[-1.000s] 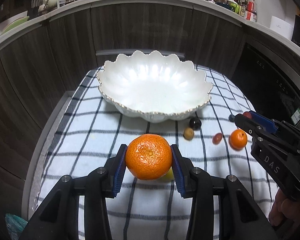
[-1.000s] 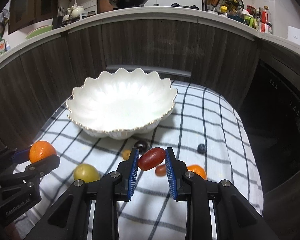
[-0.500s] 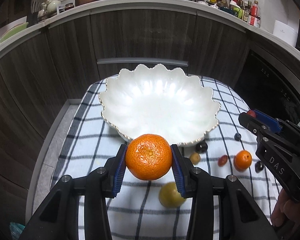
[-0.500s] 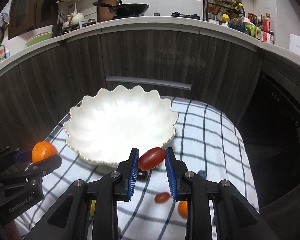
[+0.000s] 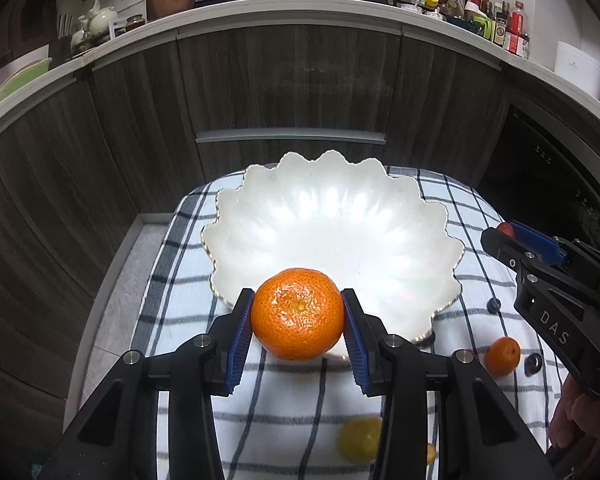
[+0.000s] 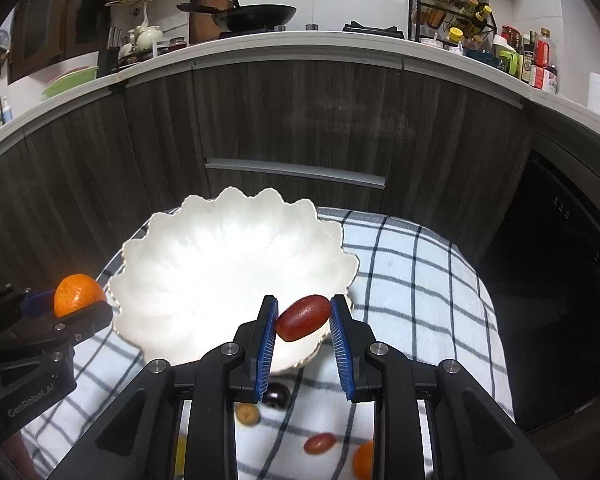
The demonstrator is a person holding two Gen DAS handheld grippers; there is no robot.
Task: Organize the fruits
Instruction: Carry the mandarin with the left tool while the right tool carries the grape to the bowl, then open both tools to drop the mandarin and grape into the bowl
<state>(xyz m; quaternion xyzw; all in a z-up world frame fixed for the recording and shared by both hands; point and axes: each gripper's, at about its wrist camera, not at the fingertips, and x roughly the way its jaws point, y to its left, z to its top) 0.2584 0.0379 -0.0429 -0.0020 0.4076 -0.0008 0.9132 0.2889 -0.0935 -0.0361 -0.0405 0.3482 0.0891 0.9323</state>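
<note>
Left wrist view: the left gripper (image 5: pixel 298 326) has its jaws pinching a mandarin (image 5: pixel 298 314), blue pads tight on both sides of the fruit, which sits in front of the near rim of a white scalloped bowl (image 5: pixel 332 236). The bowl has nothing in it and stands on a white cloth with dark checks (image 5: pixel 180 280). To the right, the right gripper (image 5: pixel 508 236) reaches in from the side, a sliver of red fruit showing at its tip and part of a hand (image 5: pixel 572 424) at its base. On the cloth lie a small orange fruit (image 5: pixel 502 356) just right of the bowl, a blueberry (image 5: pixel 494 304) beyond it, and a yellow fruit (image 5: pixel 358 438) low between the left gripper's arms, blurred.

From the right wrist view, the right gripper (image 6: pixel 304 316) has its jaws pressed on a red oblong fruit (image 6: pixel 303 317), possibly a grape tomato, held tilted over the bowl's (image 6: pixel 228 272) near right rim. The left gripper (image 6: pixel 66 312) shows at the left edge with the mandarin (image 6: pixel 78 294) in it, beside the bowl's left rim. Below, on the checked cloth (image 6: pixel 412 288), lie a dark round fruit (image 6: pixel 276 394), a small brownish one (image 6: pixel 247 414), another red oblong fruit (image 6: pixel 320 443) and an orange one (image 6: pixel 363 464), all soft in focus. Dark wood cabinet fronts (image 6: pixel 300 120) stand behind the bowl.
</note>
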